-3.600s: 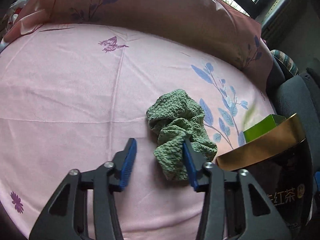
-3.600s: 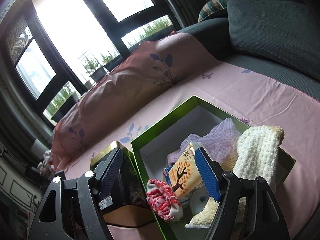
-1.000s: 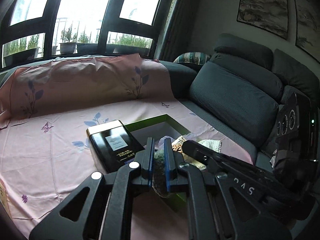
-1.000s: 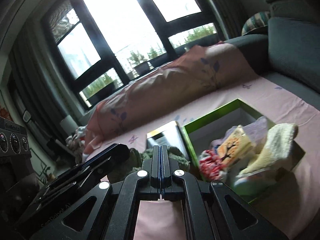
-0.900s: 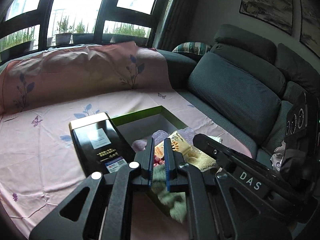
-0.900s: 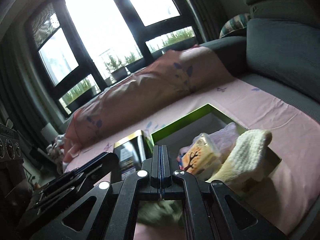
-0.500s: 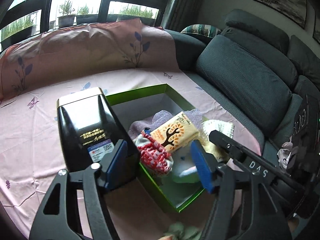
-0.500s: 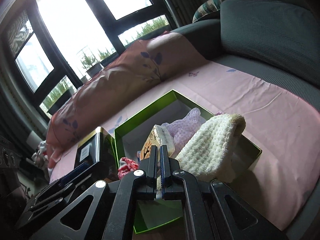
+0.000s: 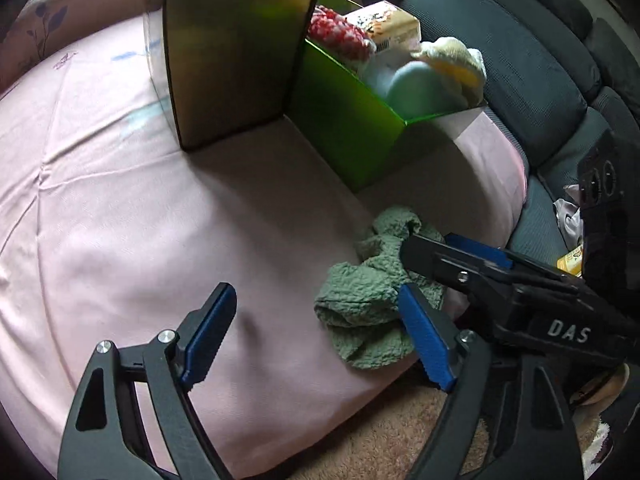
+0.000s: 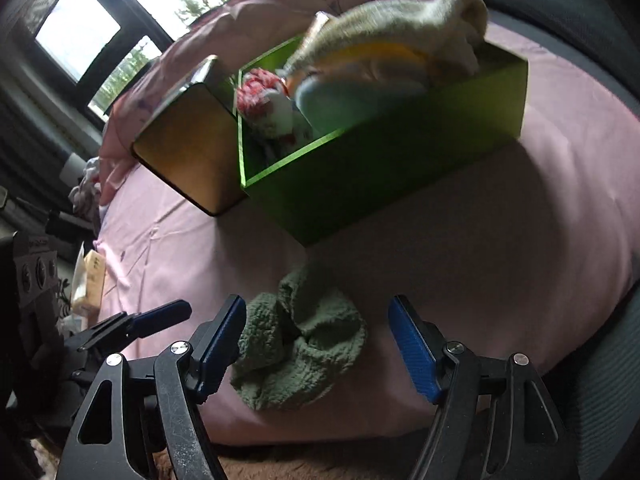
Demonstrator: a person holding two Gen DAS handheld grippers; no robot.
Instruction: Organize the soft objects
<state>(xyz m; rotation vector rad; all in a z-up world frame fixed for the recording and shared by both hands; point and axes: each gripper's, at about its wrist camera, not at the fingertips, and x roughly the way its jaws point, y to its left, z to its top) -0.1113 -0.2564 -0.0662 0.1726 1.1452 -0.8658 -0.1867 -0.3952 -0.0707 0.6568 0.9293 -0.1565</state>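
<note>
Dropped from my left tongs, the green cloth now lies crumpled short of the green box. Both tongs are open, the right tongs straddling it. Soft, light, floppy; I'd pinch its thick middle fold.

I get soft daylight from the windows, blown out white in my right view. The green box casts a broad dim shadow over the pink sheet in front of it. The box contents smear with motion blur. Both fisheye views bend hard and darken at the corners.
</note>
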